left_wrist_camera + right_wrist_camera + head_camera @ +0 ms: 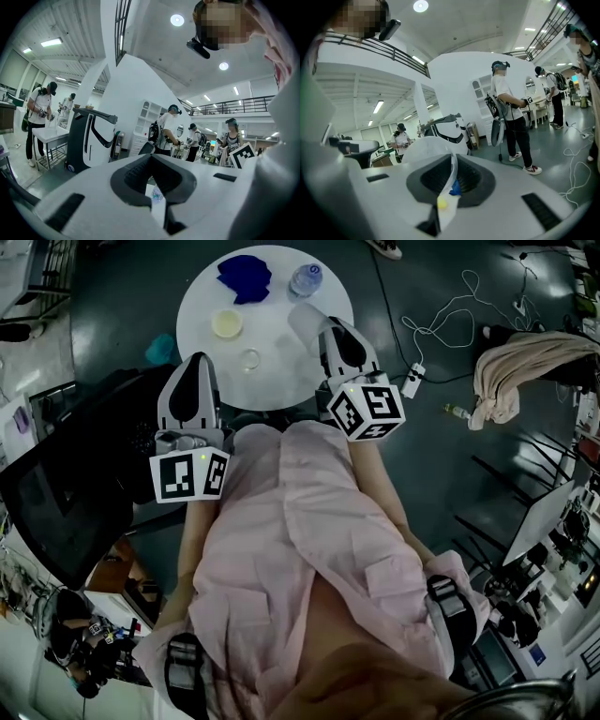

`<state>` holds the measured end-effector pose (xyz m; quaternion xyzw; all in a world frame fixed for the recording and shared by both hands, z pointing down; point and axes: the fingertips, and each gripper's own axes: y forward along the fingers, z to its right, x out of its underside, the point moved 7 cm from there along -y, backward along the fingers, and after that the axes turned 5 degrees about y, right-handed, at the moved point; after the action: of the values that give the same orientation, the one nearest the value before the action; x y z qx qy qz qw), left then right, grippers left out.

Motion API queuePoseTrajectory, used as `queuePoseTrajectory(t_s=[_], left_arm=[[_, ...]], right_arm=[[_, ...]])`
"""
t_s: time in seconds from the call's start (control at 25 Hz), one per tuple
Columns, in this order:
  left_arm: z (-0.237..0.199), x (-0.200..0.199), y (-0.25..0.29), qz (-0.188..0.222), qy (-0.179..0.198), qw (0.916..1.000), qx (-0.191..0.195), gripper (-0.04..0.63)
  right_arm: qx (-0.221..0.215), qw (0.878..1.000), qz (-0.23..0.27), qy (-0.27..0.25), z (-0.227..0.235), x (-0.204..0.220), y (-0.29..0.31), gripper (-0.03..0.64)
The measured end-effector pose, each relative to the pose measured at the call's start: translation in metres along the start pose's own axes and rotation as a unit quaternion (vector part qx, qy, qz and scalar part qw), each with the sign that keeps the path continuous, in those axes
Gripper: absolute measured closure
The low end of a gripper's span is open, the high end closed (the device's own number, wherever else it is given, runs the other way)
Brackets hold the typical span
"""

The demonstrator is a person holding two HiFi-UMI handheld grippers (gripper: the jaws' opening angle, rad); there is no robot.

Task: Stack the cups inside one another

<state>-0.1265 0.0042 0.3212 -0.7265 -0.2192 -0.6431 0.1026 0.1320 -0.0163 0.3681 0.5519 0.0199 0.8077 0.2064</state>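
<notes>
A round white table carries a crumpled blue cup, a yellow cup and a small clear cup. My right gripper reaches over the table's right side, shut on the wall of a translucent cup. In the right gripper view that cup rises left of the closed jaws; the yellow cup and blue cup show through the slot. My left gripper hangs at the table's near left edge, shut and empty.
A clear water bottle stands at the table's far side beside the blue cup. White cables and a beige cloth lie on the dark floor to the right. A black case sits to the left.
</notes>
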Motion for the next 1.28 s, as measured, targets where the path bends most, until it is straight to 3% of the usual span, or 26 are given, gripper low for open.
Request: queuePoseTrajectory(t_s=[0.6,1.28], left_arm=[[0.032,0.020,-0.008,0.011,-0.011,0.9996,-0.025,0.580],[0.039,0.017,-0.006,0.022,-0.004,0.9988,-0.044,0.580]], right_arm=[[-0.013,1.000,-0.002,-0.016,0.014,0.004,-0.045,0.575],[-0.041,0.999,-0.010,-0.014,0.015,0.007,-0.039,0.575]])
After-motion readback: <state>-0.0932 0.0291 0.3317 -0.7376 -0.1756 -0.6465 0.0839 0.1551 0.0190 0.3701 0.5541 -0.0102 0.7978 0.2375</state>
